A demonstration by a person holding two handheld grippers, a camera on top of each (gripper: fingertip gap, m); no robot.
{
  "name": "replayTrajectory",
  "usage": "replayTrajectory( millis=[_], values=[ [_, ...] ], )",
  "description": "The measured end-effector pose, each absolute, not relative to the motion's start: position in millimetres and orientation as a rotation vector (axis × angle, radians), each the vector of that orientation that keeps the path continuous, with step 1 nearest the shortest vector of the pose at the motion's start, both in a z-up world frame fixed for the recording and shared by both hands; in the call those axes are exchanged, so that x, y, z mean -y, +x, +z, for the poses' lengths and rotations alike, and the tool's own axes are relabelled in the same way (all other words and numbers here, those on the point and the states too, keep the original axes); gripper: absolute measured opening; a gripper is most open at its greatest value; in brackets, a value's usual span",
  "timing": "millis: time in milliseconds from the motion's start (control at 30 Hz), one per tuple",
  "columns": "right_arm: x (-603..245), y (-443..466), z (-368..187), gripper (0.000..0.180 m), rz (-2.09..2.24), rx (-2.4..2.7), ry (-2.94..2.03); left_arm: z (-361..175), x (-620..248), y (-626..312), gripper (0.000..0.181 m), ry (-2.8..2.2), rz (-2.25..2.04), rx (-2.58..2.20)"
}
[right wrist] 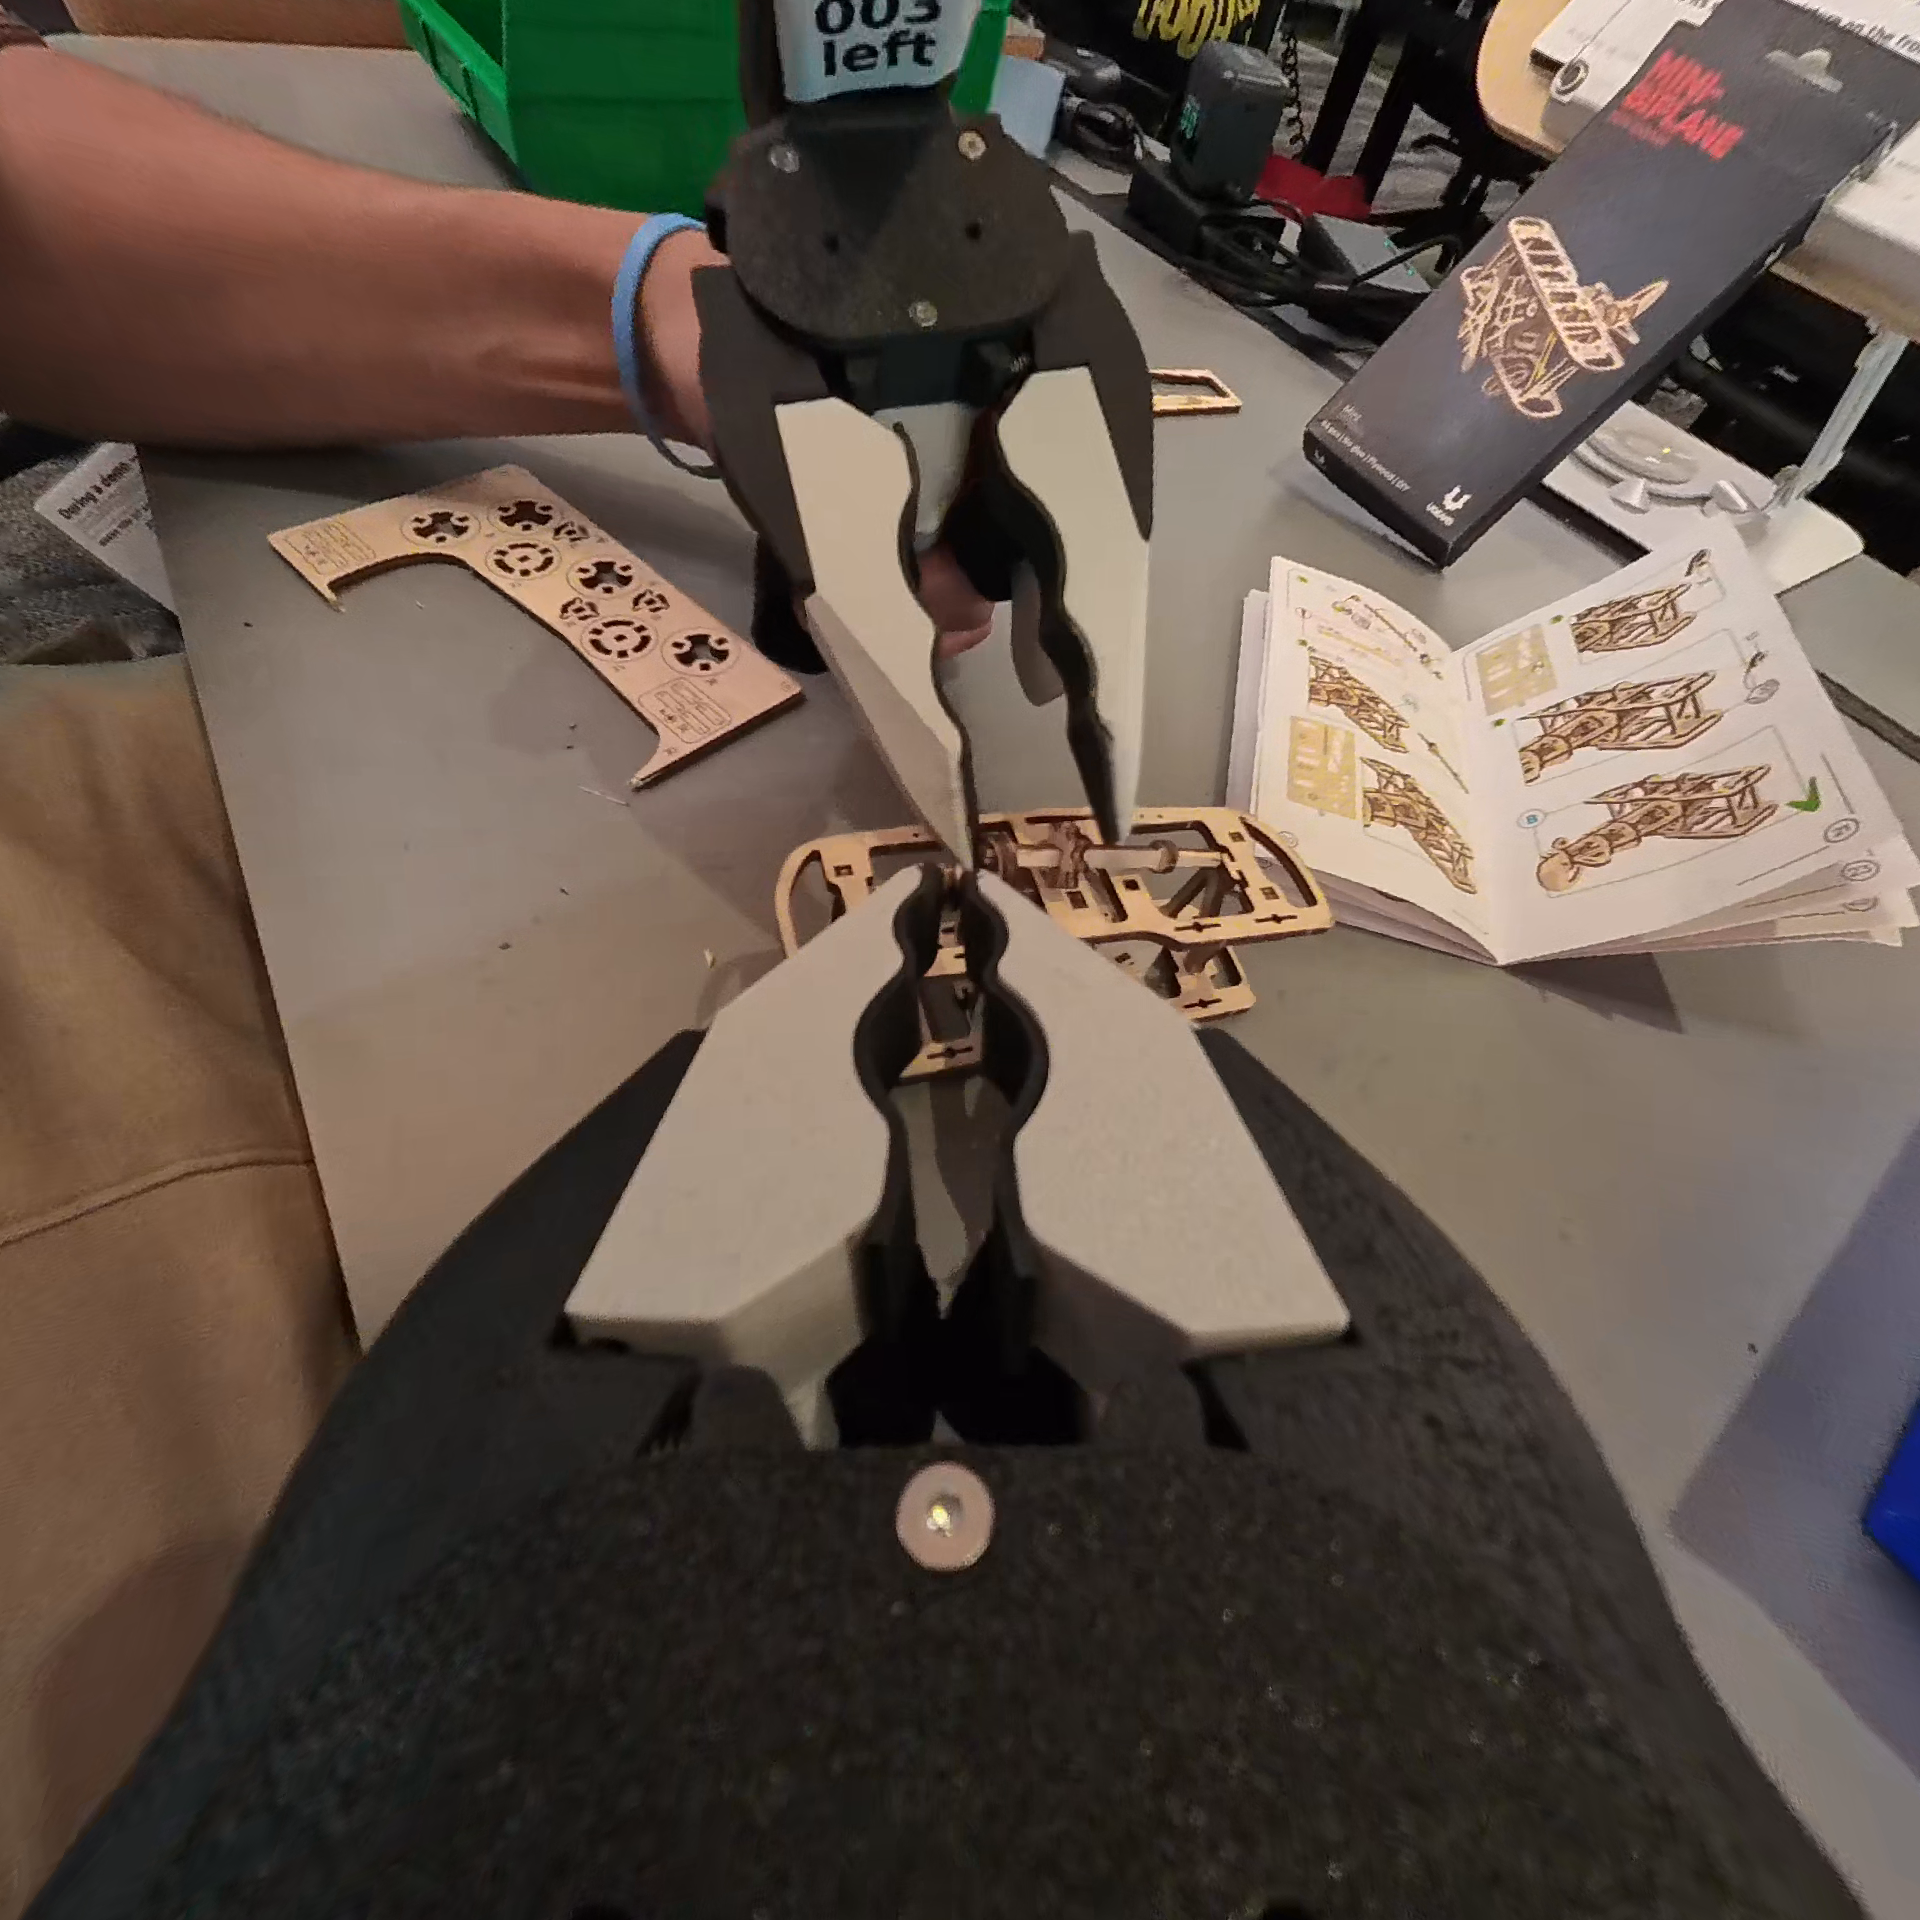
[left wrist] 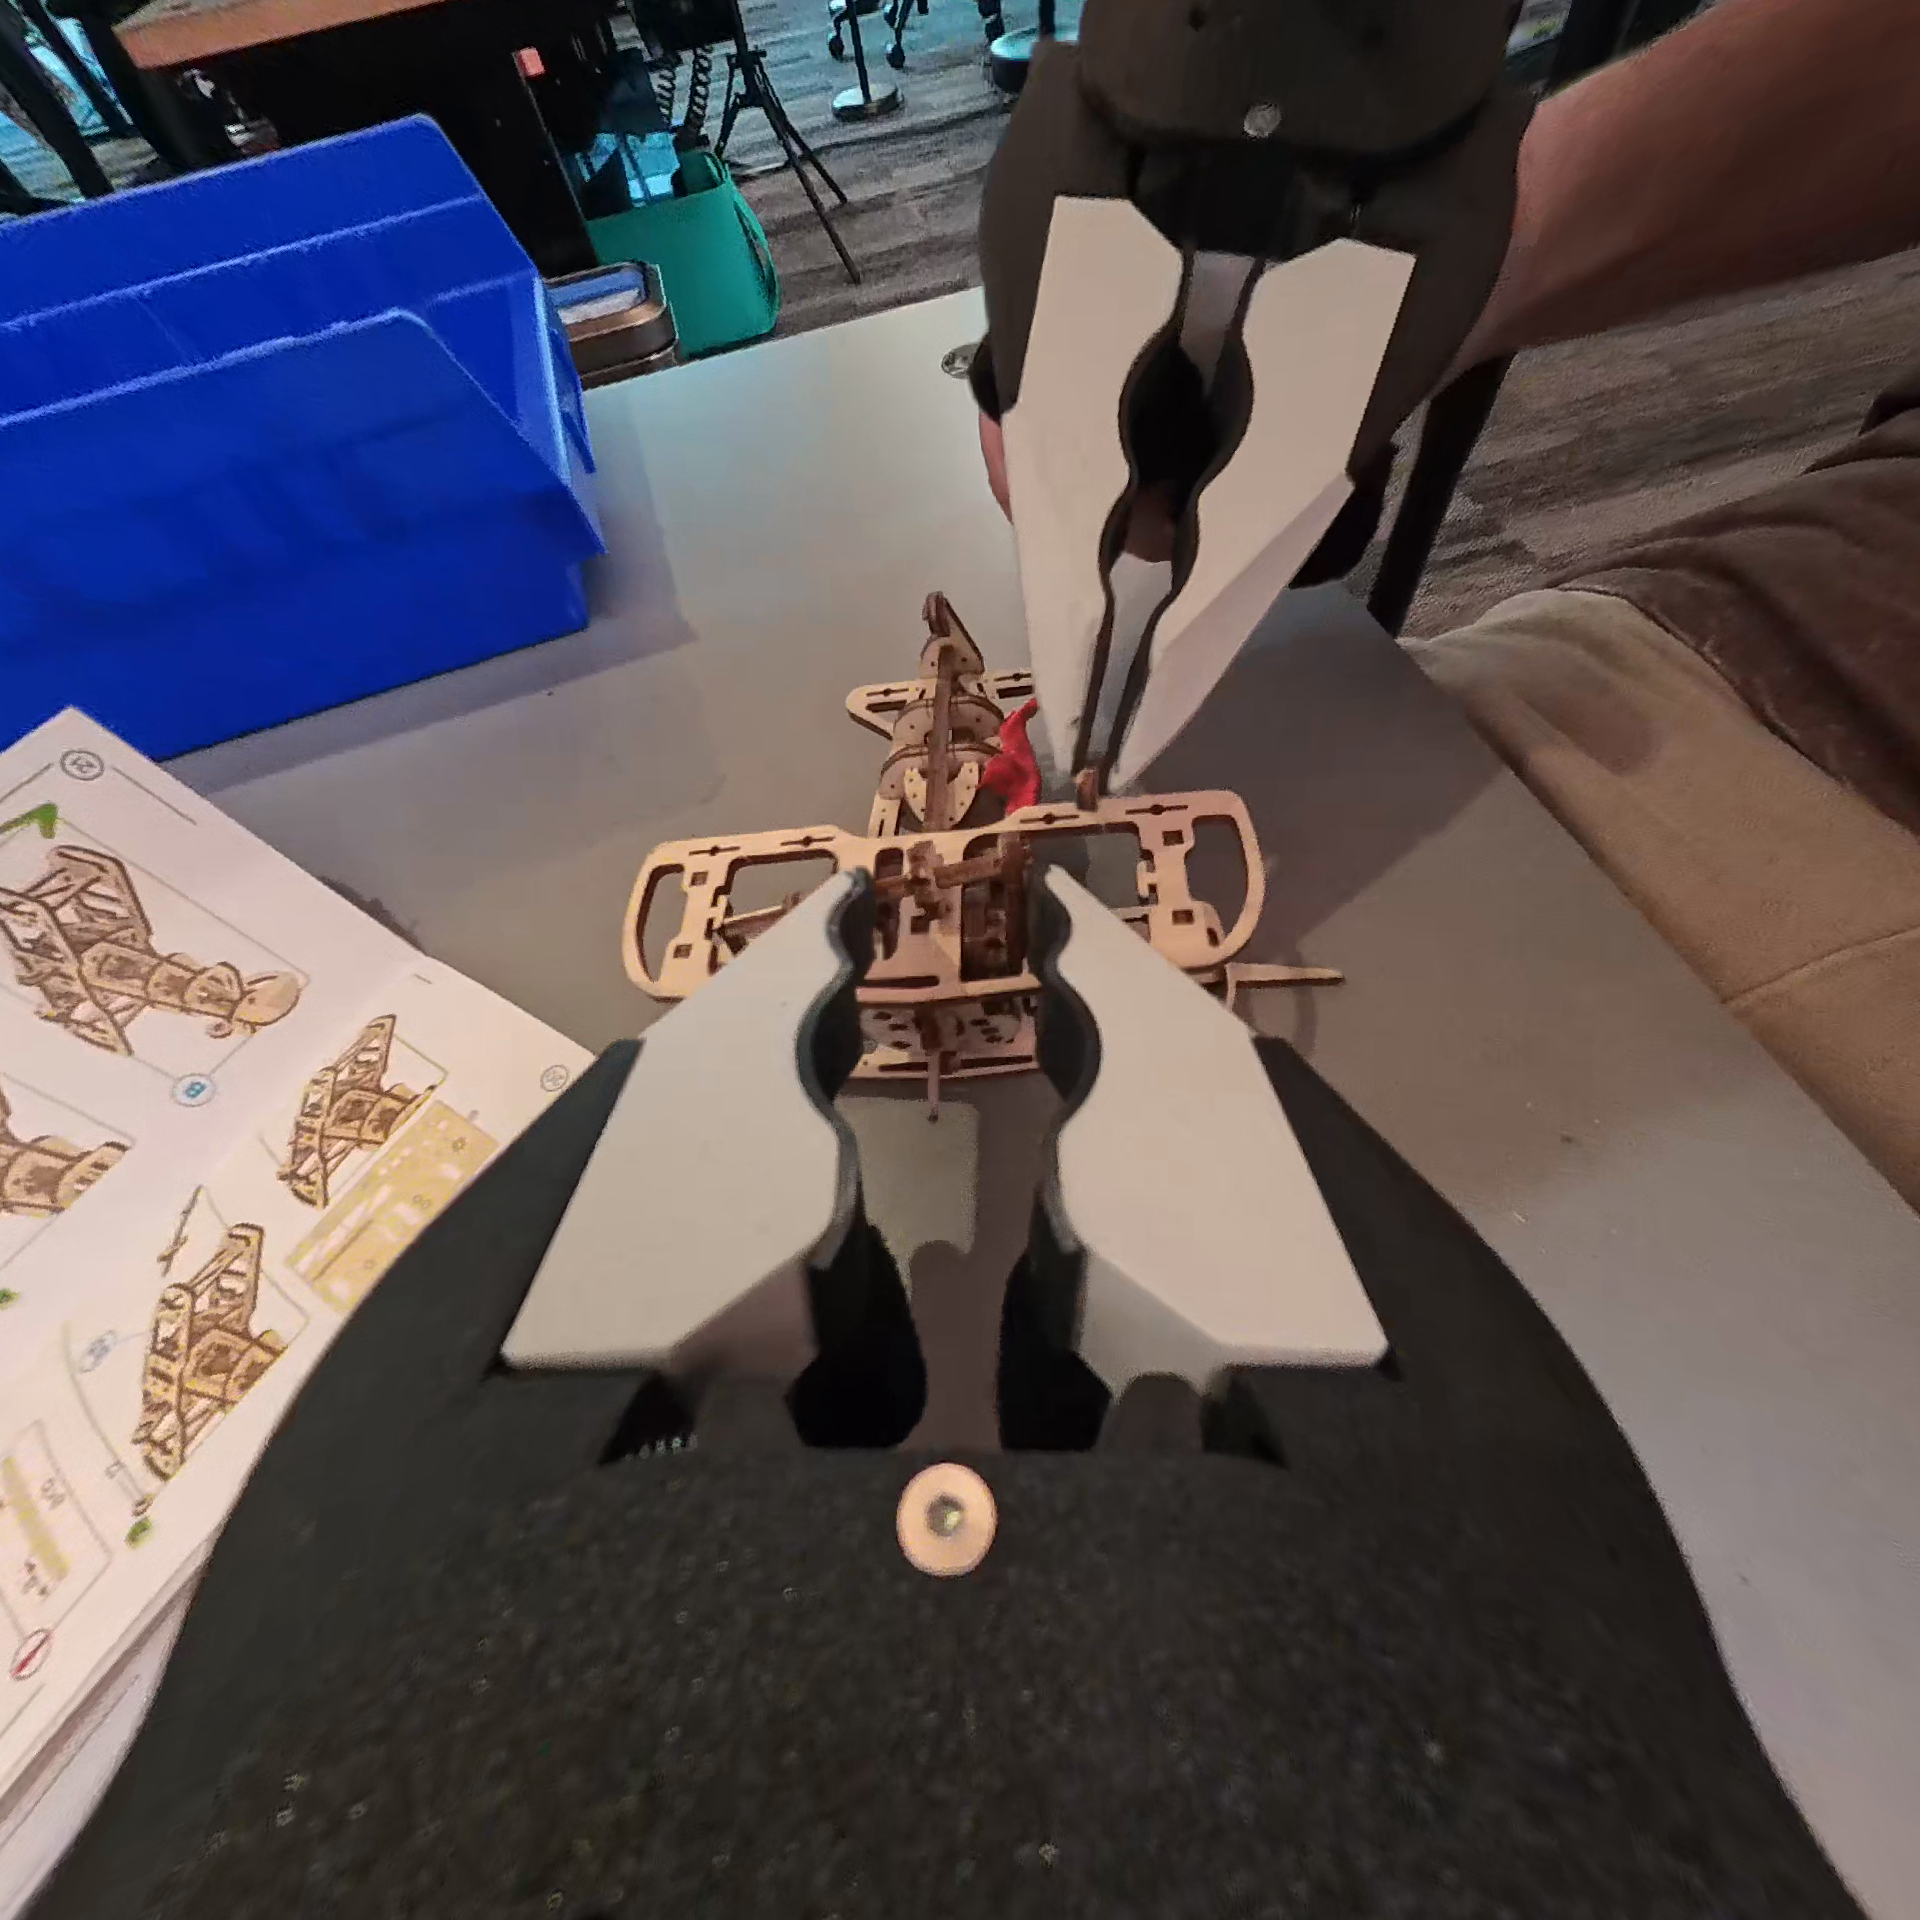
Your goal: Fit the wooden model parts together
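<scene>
A partly built wooden biplane model (left wrist: 935, 914) lies on the grey table (left wrist: 790, 499); it also shows in the right wrist view (right wrist: 1195, 883). My left gripper (left wrist: 951, 894) straddles the fuselage just behind the wing, with its fingertips (left wrist: 831, 925) against both sides. It comes in from the top of the right wrist view (right wrist: 1039, 831). My right gripper (right wrist: 951, 883) is shut on a small wooden part (right wrist: 948, 1023). In the left wrist view it (left wrist: 1089, 777) comes down from above and sets that part (left wrist: 1087, 788) against the wing (left wrist: 1174, 831), right of the fuselage. A red piece (left wrist: 1016, 756) sticks out of the fuselage.
An open instruction booklet (left wrist: 156, 1091) (right wrist: 1558, 769) lies beside the model. A blue bin (left wrist: 260, 436) stands at the back left. A punched-out wooden sheet (right wrist: 540, 603), the kit box (right wrist: 1579, 291) and a green bin (right wrist: 623, 94) are on the table. A loose wooden stick (left wrist: 1288, 975) lies by the wing. Less than 4 cm separates the two grippers' tips.
</scene>
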State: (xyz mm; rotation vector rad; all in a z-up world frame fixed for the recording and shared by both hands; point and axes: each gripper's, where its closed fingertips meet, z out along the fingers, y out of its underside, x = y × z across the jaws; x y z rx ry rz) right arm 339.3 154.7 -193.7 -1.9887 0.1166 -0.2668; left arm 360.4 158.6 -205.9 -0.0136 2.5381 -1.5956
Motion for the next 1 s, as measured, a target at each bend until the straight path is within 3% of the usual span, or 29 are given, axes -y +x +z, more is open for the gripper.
replayTrajectory(
  millis=[1000],
  values=[
    [-160.6, 329.8, -202.6, 0.002, -0.325, 0.053, -2.151, -205.4, -155.3, 345.3, 0.005, 0.023, -1.582, -2.499]
  ],
)
